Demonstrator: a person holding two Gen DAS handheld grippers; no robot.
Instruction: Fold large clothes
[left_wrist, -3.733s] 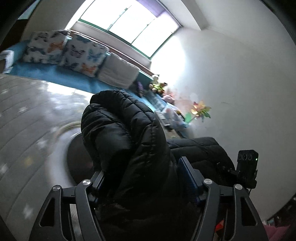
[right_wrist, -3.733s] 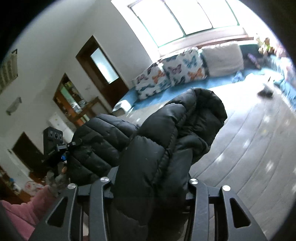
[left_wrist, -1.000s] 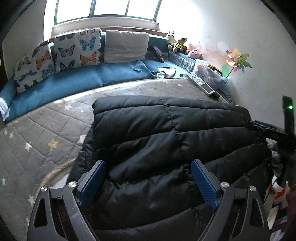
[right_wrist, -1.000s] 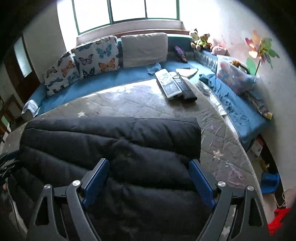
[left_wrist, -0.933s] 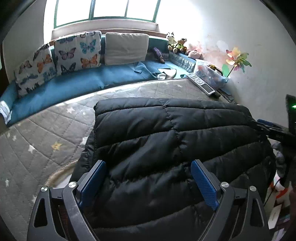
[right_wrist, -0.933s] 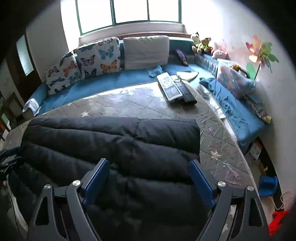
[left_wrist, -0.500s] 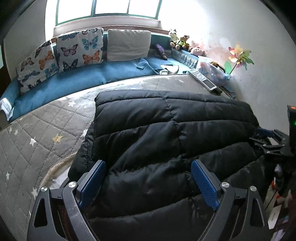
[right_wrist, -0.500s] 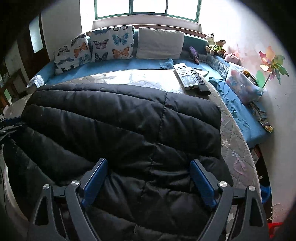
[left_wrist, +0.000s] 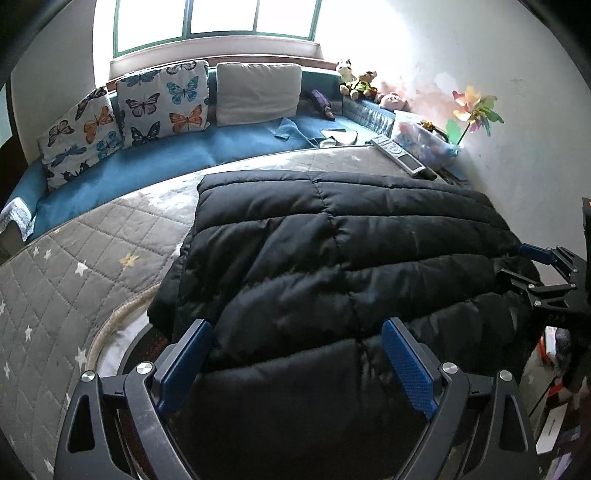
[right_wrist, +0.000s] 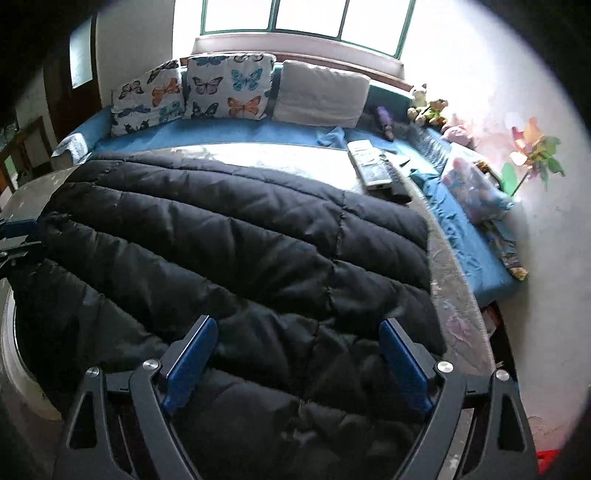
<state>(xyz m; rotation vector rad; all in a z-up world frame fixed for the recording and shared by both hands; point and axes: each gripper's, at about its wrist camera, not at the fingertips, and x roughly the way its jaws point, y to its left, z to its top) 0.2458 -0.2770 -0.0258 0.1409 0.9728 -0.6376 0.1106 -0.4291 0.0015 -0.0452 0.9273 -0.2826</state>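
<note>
Jacket (left_wrist: 332, 258), black and quilted, lies spread flat on the grey star-quilted mattress (left_wrist: 74, 266), its near hem at the mattress's near edge. The left gripper (left_wrist: 295, 363) hovers over the hem with its blue pads wide apart, grasping nothing. The right gripper (right_wrist: 295, 360) is likewise released above the jacket's other near corner. A remote control (right_wrist: 371, 166) lies near the mattress's far right edge.
</note>
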